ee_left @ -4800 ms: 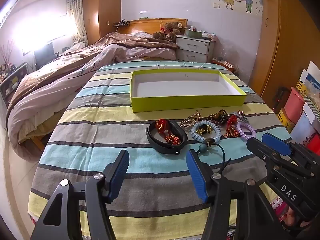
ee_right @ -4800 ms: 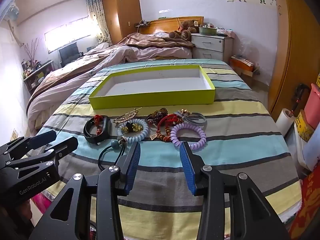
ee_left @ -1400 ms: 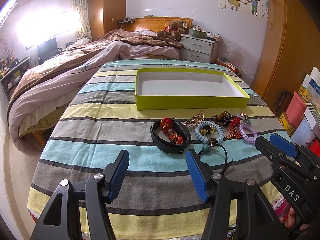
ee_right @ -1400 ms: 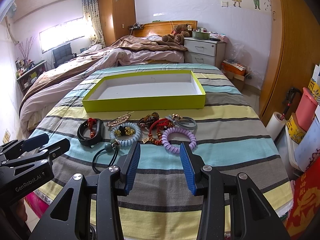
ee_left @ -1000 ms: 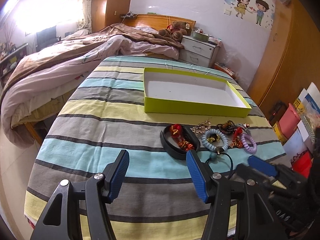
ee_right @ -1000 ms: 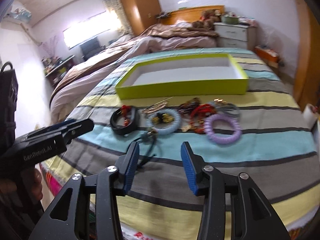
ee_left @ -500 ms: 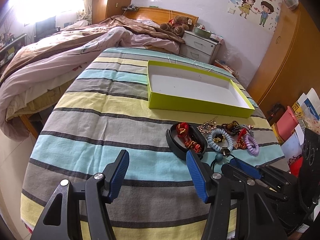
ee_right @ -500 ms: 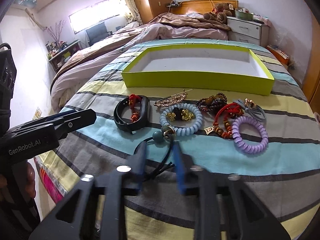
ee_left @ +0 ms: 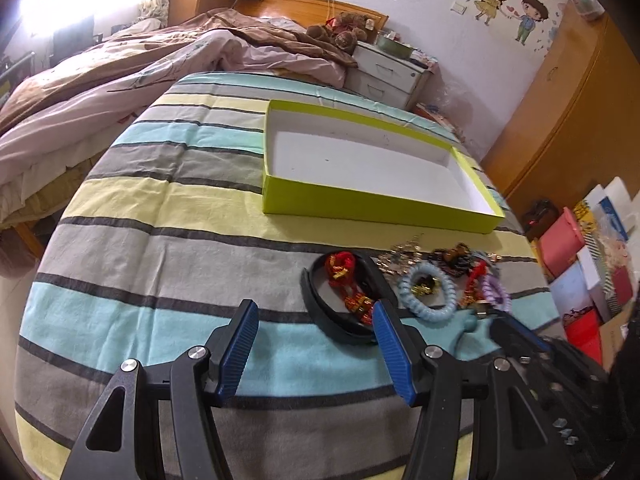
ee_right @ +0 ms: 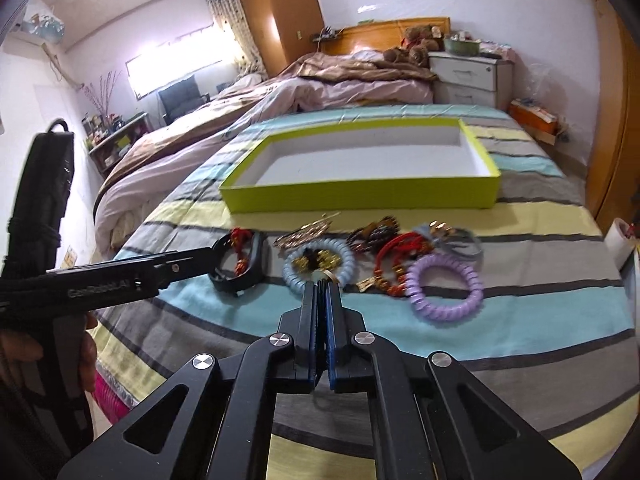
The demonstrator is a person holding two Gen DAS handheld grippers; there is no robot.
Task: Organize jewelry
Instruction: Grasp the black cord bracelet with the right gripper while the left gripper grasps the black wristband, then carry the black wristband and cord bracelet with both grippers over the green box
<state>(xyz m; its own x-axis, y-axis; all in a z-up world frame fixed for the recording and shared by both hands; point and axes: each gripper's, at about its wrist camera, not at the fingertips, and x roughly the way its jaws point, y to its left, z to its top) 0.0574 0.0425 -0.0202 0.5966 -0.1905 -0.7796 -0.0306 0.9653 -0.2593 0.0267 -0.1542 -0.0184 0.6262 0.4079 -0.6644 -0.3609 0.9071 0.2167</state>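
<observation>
My right gripper (ee_right: pixel 321 286) has its fingers clenched together at the near edge of the pale blue spiral hair tie (ee_right: pixel 319 266); what is pinched between them I cannot tell. My left gripper (ee_left: pixel 314 324) hangs with fingers released, spread wide above the striped bedspread (ee_left: pixel 168 216), beside the black bracelet (ee_left: pixel 340 312). The jewelry lies in a row before the empty green box (ee_right: pixel 360 196); the purple spiral tie (ee_right: pixel 444 284) sits rightmost.

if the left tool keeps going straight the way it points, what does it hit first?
Probably the striped bedcover: nothing lies between the open left tool's fingers. The black band sits just right of that line; depth is unclear.
</observation>
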